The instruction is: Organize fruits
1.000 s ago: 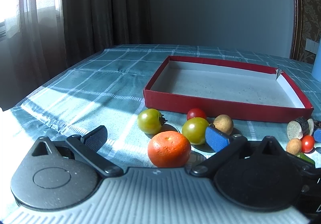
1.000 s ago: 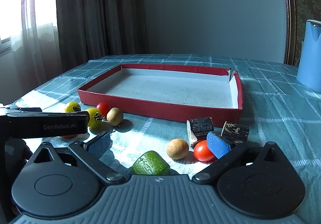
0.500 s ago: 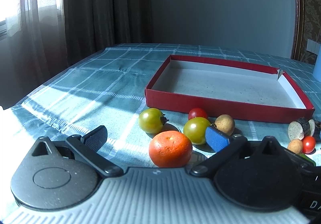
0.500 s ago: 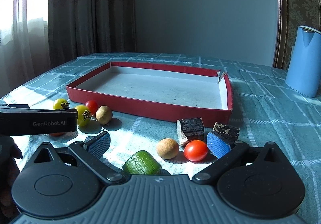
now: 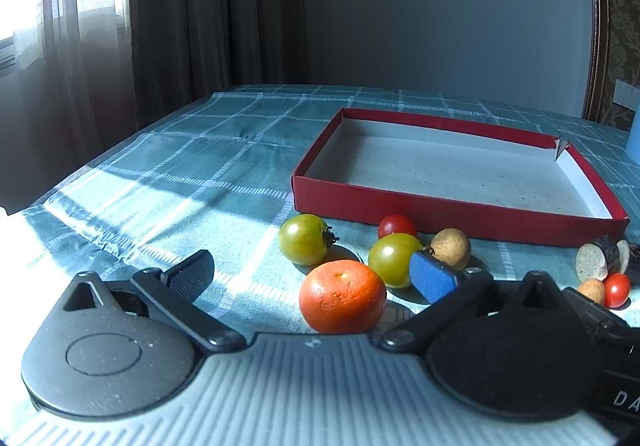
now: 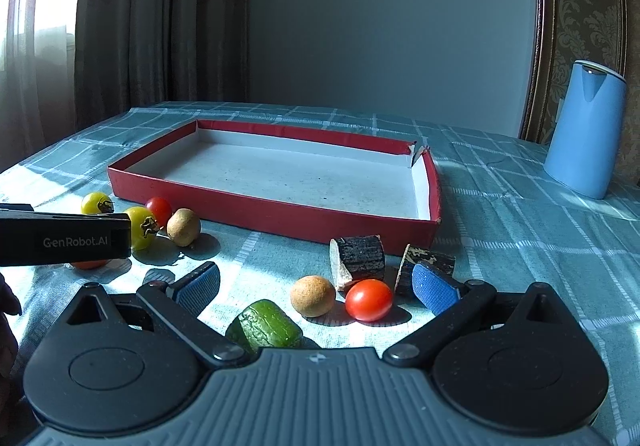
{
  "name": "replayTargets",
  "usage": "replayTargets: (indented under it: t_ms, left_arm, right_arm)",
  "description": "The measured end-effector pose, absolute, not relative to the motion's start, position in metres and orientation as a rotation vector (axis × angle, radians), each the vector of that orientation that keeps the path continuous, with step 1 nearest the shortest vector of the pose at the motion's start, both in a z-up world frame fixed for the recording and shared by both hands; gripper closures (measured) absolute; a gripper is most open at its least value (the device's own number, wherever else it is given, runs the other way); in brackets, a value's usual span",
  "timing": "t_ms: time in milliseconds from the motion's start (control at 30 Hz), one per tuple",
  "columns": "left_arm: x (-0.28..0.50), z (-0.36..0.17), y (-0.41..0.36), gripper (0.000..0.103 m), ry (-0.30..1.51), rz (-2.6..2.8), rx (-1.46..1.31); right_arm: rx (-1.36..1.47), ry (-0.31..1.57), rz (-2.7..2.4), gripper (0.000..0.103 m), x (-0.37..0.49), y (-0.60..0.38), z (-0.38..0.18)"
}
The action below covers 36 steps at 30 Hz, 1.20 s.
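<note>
The orange mandarin [image 5: 342, 296] sits on the worktop [image 5: 192, 182] right between the wide-apart fingers of the left hand-held gripper [image 5: 312, 276], nothing gripped. Green tomatoes [image 5: 303, 239] and a red cherry tomato [image 5: 397, 226] lie just in front of the red tray [image 5: 460, 212]. The right hand-held gripper [image 6: 316, 286] is spread open too, over a green chunk [image 6: 264, 328], brown ball [image 6: 313, 295] and tomato [image 6: 369, 300].

The left claw [image 5: 312, 278] fills the bottom of its own view, its blue-padded fingers [image 5: 432, 280] spread wide and gripping nothing. The right claw [image 6: 316, 288] lies the same way, fingers [image 6: 434, 286] parted. The left claw's black body also shows at the right view's left edge.
</note>
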<state>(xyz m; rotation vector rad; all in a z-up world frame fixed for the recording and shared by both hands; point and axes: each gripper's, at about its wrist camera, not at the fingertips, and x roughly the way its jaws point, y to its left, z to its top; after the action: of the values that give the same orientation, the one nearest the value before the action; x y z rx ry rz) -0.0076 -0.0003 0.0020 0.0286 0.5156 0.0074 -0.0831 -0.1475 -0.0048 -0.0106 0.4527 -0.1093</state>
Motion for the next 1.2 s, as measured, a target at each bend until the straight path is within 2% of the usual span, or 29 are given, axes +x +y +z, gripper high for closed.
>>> replayTargets:
  t_ms: [1200]
  left_arm:
    - [-0.007,0.0012,0.0005,0.0,0.523,0.016,0.018]
  right_arm:
    - [0.001,0.449,-0.171,0.0,-0.0823,-0.1504,-0.0043]
